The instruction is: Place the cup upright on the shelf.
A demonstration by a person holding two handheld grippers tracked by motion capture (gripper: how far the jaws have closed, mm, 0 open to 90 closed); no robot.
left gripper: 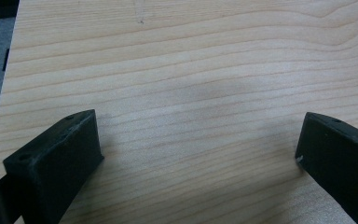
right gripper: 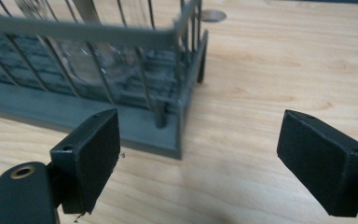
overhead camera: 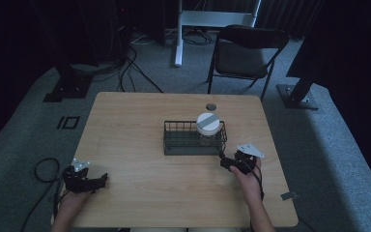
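Standing in a dark wire basket [overhead camera: 193, 140], a clear white-lidded jar [overhead camera: 208, 126]; both hand-held grippers gape wide.

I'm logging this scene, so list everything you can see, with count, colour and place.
table: one, light wood, centre of the high view.
wire basket: one, dark grey, middle of the table.
jar: one, clear with a white lid, in the basket's right end.
round hole: one, grey, far edge of the table.
folding chair: one, black, on the floor beyond the table.
cables: several, black, on the floor behind the table.
left gripper: one, black, near-left of the table, fingers apart.
right gripper: one, black, by the basket's near-right corner, fingers apart.
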